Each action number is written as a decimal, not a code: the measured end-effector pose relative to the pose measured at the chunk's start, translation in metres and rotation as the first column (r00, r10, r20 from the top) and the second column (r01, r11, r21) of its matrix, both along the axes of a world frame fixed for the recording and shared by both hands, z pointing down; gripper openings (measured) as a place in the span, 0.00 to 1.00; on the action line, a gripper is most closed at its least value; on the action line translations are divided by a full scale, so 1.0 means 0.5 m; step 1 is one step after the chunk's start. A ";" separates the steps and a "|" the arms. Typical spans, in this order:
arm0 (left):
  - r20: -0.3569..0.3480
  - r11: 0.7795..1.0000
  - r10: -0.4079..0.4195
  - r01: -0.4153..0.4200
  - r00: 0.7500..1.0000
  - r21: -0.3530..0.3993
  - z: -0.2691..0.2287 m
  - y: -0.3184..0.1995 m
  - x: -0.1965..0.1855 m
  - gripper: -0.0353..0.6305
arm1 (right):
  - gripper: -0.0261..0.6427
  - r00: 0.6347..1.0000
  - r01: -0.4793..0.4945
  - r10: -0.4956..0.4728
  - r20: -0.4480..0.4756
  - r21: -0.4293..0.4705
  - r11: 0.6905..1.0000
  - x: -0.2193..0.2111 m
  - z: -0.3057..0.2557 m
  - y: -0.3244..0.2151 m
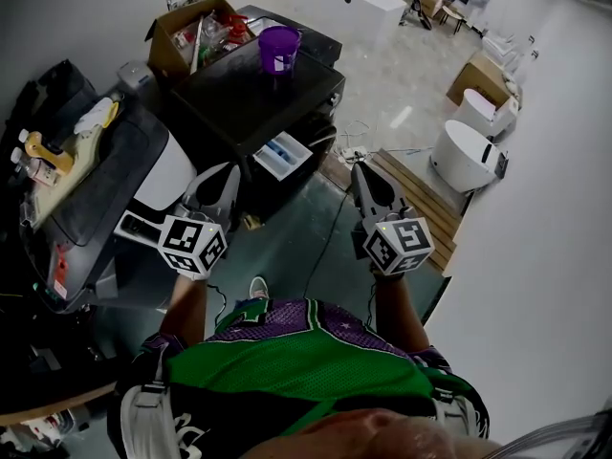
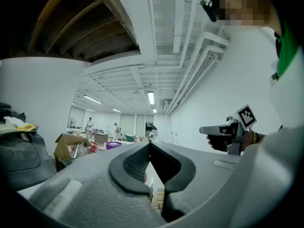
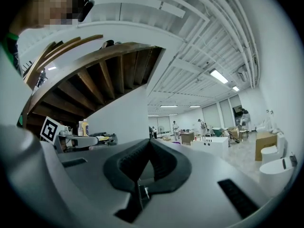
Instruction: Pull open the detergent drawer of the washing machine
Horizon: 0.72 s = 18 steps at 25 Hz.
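1. Detergent drawer (image 1: 282,154) stands ahead of both claws, roughly between their lines, well apart from either tip. The left claw (image 1: 229,172) and right claw (image 1: 358,170) are each closed on nothing.
2. It already juts from the front of the washing machine (image 1: 258,103) with its blue compartment showing, so I judge the pull done and nothing left.
3. A cable (image 1: 335,218) trails across the floor between the claws and the machine, and a wooden pallet (image 1: 421,199) lies right of the right claw. Neither blocks anything.
4. Farther off, a purple cup (image 1: 278,49) sits on the machine, with a cardboard box (image 1: 186,36) behind it.
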<state>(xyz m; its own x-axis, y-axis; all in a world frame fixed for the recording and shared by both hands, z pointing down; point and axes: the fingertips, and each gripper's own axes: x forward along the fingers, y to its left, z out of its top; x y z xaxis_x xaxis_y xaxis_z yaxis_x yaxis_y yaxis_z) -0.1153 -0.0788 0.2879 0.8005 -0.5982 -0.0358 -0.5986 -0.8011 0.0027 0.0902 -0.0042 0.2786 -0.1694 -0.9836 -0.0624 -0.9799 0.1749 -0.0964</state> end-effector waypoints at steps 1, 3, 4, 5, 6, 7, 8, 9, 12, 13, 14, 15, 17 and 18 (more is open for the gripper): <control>0.001 1.000 0.000 0.000 1.000 -0.002 0.002 -0.002 0.000 0.07 | 0.04 1.000 -0.005 0.005 -0.008 -0.001 1.000 0.000 0.001 -0.002; 0.002 1.000 0.002 -0.002 1.000 -0.004 0.006 -0.005 0.000 0.07 | 0.04 1.000 -0.016 0.016 -0.026 -0.006 1.000 0.002 0.004 -0.005; 0.003 1.000 0.003 -0.003 1.000 -0.005 0.007 -0.006 0.001 0.07 | 0.04 0.999 -0.022 0.021 -0.034 -0.008 1.000 0.003 0.005 -0.007; 0.003 1.000 0.004 -0.004 1.000 -0.006 0.007 -0.008 0.001 0.07 | 0.04 0.999 -0.025 0.024 -0.039 -0.010 1.000 0.003 0.006 -0.009; 0.003 1.000 0.006 -0.005 1.000 -0.007 0.007 -0.010 0.001 0.07 | 0.04 0.999 -0.025 0.025 -0.040 -0.011 1.000 0.002 0.006 -0.011; 0.004 1.000 0.007 -0.007 1.000 -0.007 0.008 -0.012 0.001 0.07 | 0.04 0.999 -0.024 0.024 -0.039 -0.013 1.000 0.001 0.008 -0.013; 0.005 1.000 0.008 -0.008 1.000 -0.008 0.008 -0.014 0.001 0.07 | 0.04 0.999 -0.024 0.023 -0.037 -0.015 1.000 0.000 0.009 -0.015; 0.006 1.000 0.009 -0.009 1.000 -0.007 0.008 -0.015 0.001 0.07 | 0.04 0.999 -0.023 0.023 -0.037 -0.017 1.000 -0.001 0.011 -0.016; 0.009 1.000 0.011 -0.011 1.000 -0.005 0.007 -0.019 0.003 0.07 | 0.04 0.999 -0.023 0.023 -0.038 -0.023 0.999 -0.001 0.015 -0.020; 0.011 1.000 0.012 -0.012 1.000 -0.003 0.007 -0.020 0.004 0.07 | 0.04 0.999 -0.023 0.022 -0.037 -0.024 0.999 -0.001 0.015 -0.021; 0.013 1.000 0.012 -0.012 1.000 -0.003 0.008 -0.021 0.005 0.07 | 0.04 0.999 -0.023 0.022 -0.035 -0.025 0.999 0.000 0.016 -0.023; 0.015 1.000 0.013 -0.013 1.000 -0.003 0.009 -0.022 0.007 0.07 | 0.04 0.999 -0.023 0.022 -0.033 -0.026 0.999 0.000 0.016 -0.024; 0.016 1.000 0.017 -0.017 1.000 -0.005 0.012 -0.024 0.009 0.07 | 0.04 0.999 -0.023 0.022 -0.031 -0.026 0.999 0.000 0.016 -0.028; 0.016 1.000 0.019 -0.019 1.000 -0.006 0.013 -0.024 0.010 0.07 | 0.04 0.999 -0.021 0.021 -0.032 -0.027 0.999 -0.001 0.017 -0.029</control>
<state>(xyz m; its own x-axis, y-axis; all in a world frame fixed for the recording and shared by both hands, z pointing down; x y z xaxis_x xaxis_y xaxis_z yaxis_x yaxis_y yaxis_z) -0.1102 -0.0908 0.2944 0.8122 -0.5831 -0.0192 -0.5833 -0.8123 -0.0024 0.0899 -0.0188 0.2870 -0.1501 -0.9882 -0.0307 -0.9859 0.1519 -0.0701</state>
